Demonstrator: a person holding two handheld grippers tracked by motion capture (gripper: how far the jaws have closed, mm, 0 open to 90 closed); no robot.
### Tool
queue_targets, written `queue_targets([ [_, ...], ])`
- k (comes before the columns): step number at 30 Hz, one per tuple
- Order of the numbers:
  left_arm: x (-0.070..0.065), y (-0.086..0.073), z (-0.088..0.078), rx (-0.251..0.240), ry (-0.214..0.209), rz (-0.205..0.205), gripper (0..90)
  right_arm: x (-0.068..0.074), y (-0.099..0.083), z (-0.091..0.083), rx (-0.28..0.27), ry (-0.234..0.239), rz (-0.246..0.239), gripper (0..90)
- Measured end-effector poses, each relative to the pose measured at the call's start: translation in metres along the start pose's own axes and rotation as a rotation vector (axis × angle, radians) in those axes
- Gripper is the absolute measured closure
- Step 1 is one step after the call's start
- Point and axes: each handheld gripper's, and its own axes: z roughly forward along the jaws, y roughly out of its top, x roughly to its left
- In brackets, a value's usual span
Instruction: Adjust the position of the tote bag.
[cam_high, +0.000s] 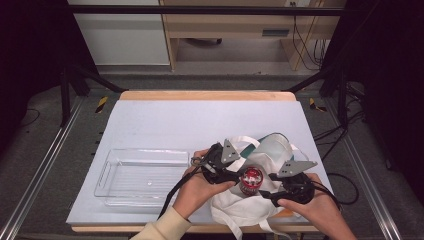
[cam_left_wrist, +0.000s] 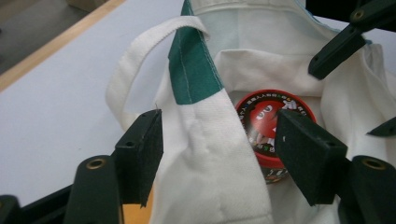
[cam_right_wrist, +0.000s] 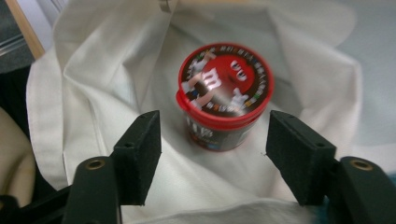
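Observation:
A white cloth tote bag (cam_high: 250, 212) with a green band (cam_left_wrist: 191, 70) lies at the table's near right. Upright in its open mouth stands a small red-lidded candy cup (cam_high: 251, 180) (cam_right_wrist: 224, 88). My left gripper (cam_high: 231, 174) is at the bag's left side. Its jaws (cam_left_wrist: 219, 126) stand apart with a fold of the bag (cam_left_wrist: 205, 158) lying loose between them and the cup (cam_left_wrist: 264, 114) just beyond. My right gripper (cam_high: 269, 192) (cam_right_wrist: 215, 126) is open on the bag's right, its jaws either side of the cup's near face and clear of it.
A clear plastic tray (cam_high: 107, 172) sits to the left of the bag, nothing in it. The pale table top (cam_high: 200, 120) stretches away behind. The right gripper's jaw (cam_left_wrist: 341, 42) crosses the top right of the left gripper view.

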Motion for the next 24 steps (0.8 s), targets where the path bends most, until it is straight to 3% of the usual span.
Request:
queue_targets([
  [3,-0.001,0.003,0.009,0.040,-0.006,0.036,29.8,0.002,-0.003,0.008,0.021,0.008,-0.005,34.2],
  [6,-0.002,0.004,0.014,0.053,0.006,0.045,31.9,0.004,-0.006,0.011,0.048,0.015,-0.013,34.8],
  [10,-0.001,0.003,0.017,0.083,0.047,0.054,46.2,0.007,-0.012,0.014,0.062,0.035,-0.010,35.6],
  [17,0.008,0.000,0.014,0.102,0.021,0.007,66.7,0.013,-0.021,0.020,0.046,0.054,-0.023,36.8],
  [24,0.016,0.000,0.010,0.115,0.026,0.001,82.3,0.022,-0.029,0.021,0.038,0.066,-0.034,50.3],
])
